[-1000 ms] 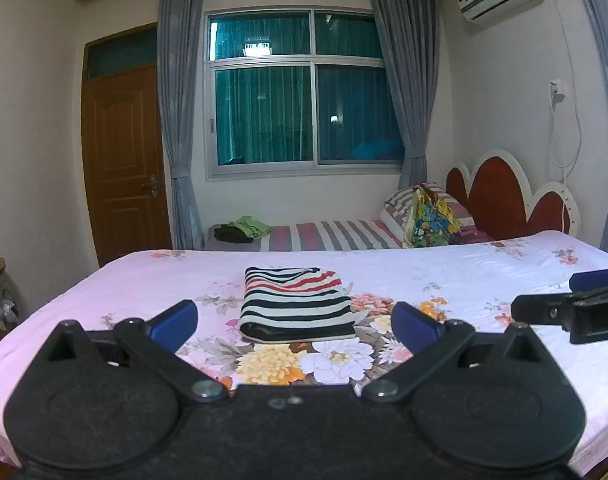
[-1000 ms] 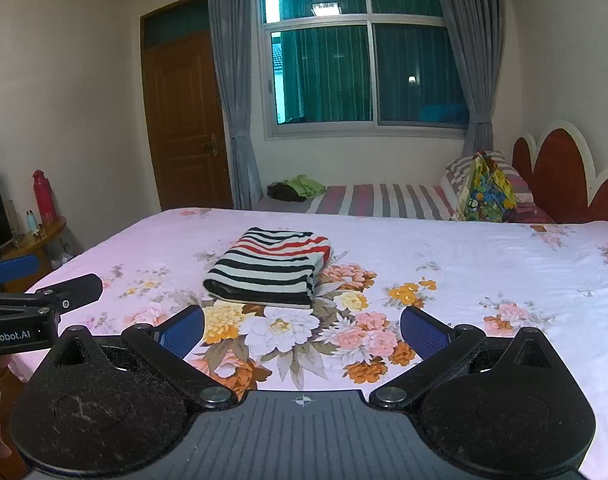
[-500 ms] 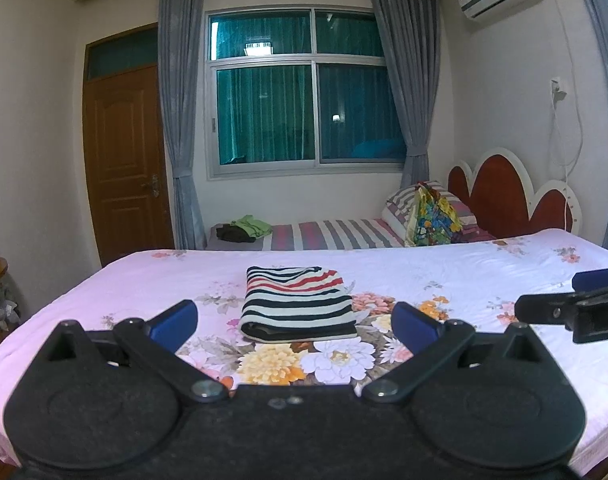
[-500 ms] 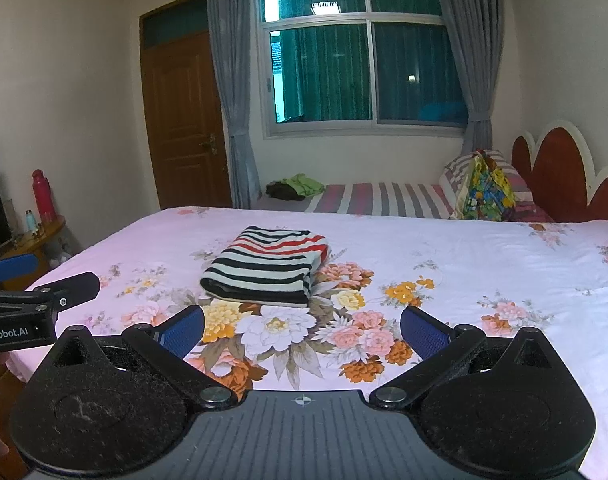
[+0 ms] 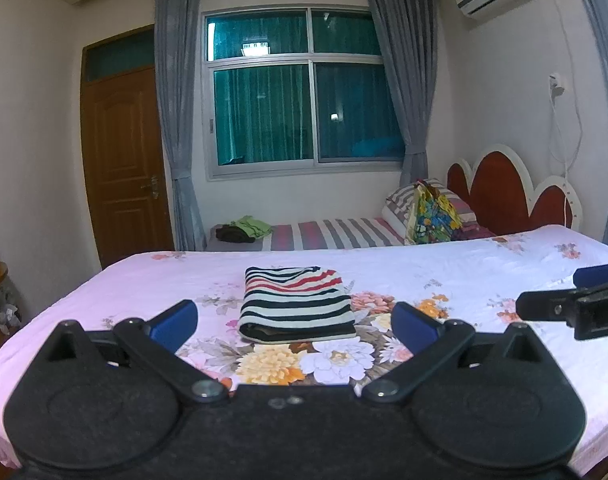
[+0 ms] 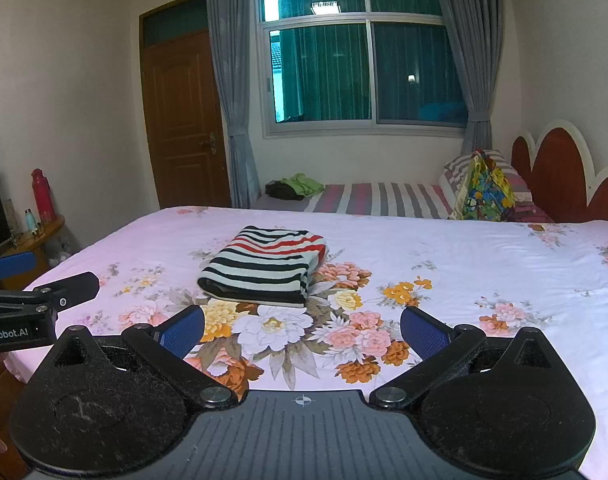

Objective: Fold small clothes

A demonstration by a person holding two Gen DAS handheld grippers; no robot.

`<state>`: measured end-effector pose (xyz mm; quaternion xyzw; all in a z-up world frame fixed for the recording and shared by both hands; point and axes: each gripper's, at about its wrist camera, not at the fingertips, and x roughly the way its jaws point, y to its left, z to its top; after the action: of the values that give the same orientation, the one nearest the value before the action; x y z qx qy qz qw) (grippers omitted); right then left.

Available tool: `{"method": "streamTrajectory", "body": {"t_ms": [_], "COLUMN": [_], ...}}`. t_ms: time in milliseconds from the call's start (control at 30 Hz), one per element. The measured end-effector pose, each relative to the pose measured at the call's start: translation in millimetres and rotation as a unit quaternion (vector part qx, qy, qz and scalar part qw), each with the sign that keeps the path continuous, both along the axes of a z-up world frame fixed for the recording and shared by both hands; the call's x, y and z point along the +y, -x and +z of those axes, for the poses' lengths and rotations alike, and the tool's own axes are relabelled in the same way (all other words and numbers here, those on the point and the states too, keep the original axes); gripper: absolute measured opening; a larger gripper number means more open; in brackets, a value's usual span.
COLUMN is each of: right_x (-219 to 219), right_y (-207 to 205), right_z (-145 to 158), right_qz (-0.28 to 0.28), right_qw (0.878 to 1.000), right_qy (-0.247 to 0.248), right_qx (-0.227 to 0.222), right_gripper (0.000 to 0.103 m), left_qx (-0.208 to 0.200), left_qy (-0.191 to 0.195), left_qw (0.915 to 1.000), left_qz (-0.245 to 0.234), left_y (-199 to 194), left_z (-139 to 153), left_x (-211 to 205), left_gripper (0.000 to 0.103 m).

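Observation:
A folded garment with black, white and red stripes (image 5: 296,304) lies flat on the pink floral bedsheet (image 5: 463,272); it also shows in the right wrist view (image 6: 264,270). My left gripper (image 5: 294,326) is open and empty, held back from the garment near the bed's front edge. My right gripper (image 6: 302,334) is open and empty, also short of the garment. The right gripper's fingers (image 5: 575,304) show at the right edge of the left wrist view. The left gripper's fingers (image 6: 44,292) show at the left edge of the right wrist view.
A second bed with a striped sheet (image 6: 383,200) stands behind, bearing a green and dark clothes pile (image 6: 294,186) and a colourful bag (image 6: 485,188). A red headboard (image 6: 559,176) is at right. A side table with a red bottle (image 6: 43,196) is at left.
Both grippers have barely shifted; the view has drifted slightly. The folded garment has not moved and both grippers stay open.

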<state>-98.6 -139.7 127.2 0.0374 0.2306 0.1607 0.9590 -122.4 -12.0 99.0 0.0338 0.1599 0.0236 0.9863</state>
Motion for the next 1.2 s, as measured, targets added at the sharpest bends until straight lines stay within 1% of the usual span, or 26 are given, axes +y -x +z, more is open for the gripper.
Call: {"method": "streamTrajectory", "body": {"t_ms": [600,967,1100,1200], "right_x": [-6.4,-4.8,-2.5,-1.2], "right_y": [0.4,-3.8,-4.8,-4.6], "right_z": [0.4,-3.9,-5.1,-5.7], "right_qz": [0.003,0.008,0.01,0.011], "right_qw": [1.0,1.0,1.0,1.0], "right_qy": [0.0,0.006,0.008,0.008], "right_qx": [-0.001,0.006,0.007,0.007], "right_gripper": [0.103,0.103,0.103,0.103], "left_qx": [0.002,0.001,0.007,0.019], "left_qy": [-0.004,-0.001,0.001,0.013], "left_qw": [1.0,1.0,1.0,0.9997], "left_qz": [-0.003,0.001,0.003,0.004], "left_y": [-1.6,-2.6,-3.1,-6.3], "left_z": [1.3,1.8,0.1,-1.3], "left_x": [0.1,6.6,8.9,14.2], "left_gripper": [0.102,0.102,0.102,0.102]}}
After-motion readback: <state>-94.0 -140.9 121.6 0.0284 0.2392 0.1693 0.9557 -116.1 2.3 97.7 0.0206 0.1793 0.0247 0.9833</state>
